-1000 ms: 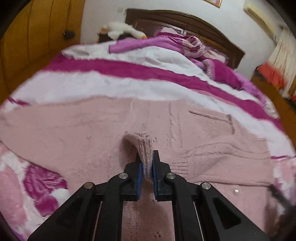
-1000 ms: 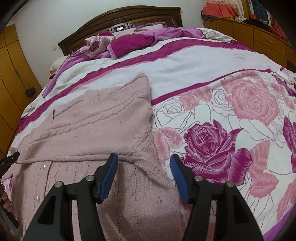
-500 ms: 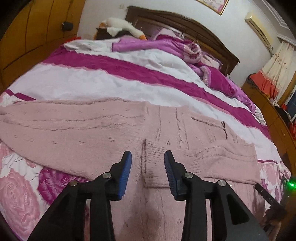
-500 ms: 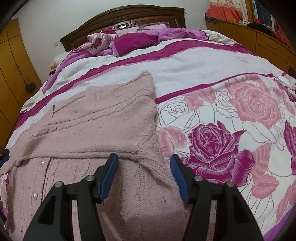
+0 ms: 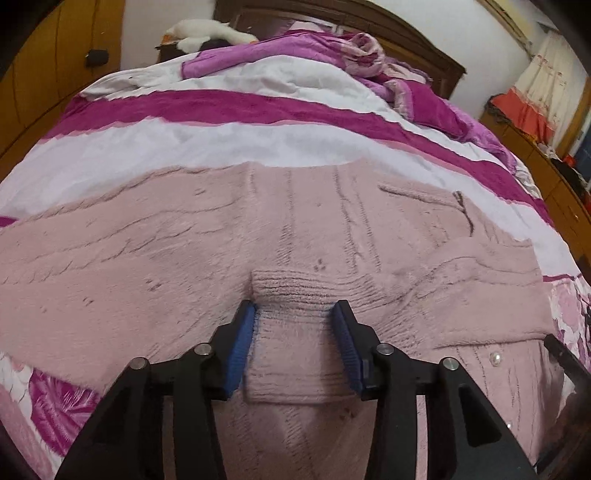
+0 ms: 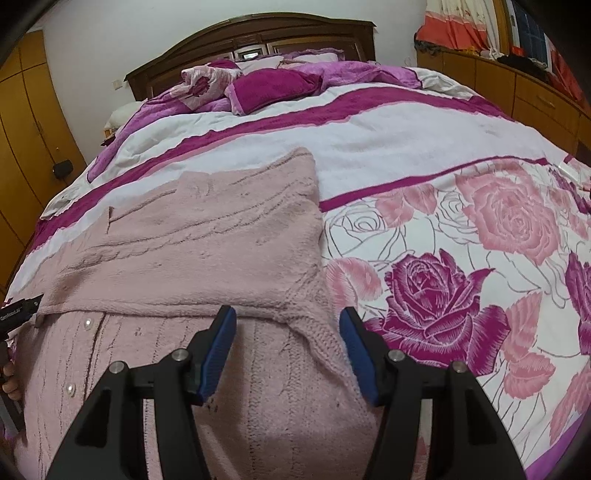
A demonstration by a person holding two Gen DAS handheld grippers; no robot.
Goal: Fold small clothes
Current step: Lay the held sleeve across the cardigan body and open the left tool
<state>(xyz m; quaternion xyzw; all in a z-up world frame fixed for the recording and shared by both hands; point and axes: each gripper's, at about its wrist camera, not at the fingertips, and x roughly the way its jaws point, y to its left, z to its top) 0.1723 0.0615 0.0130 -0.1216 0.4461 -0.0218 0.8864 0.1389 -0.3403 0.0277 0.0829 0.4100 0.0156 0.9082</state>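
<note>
A pink knitted cardigan lies spread on the bed, one sleeve folded across its body. The sleeve's ribbed cuff rests flat on the knit. My left gripper hovers right over that cuff. Its blue pads stand apart on either side of the cuff without pressing it, and the jaws are closing a little. In the right wrist view the cardigan reaches to the folded shoulder edge. My right gripper is open above the fold line, nothing between its pads. The left gripper shows at the far left of that view.
The bedspread with pink and magenta roses lies to the right of the cardigan. Crumpled pillows and quilt lie by the wooden headboard. A wardrobe flanks the left, a dresser the right. A white plush toy sits at the head.
The left gripper let go of the cuff it was pinching; its jaws spread and the cuff dropped flat onto the cardigan. The left gripper then came nearer to it. The right gripper held still.
</note>
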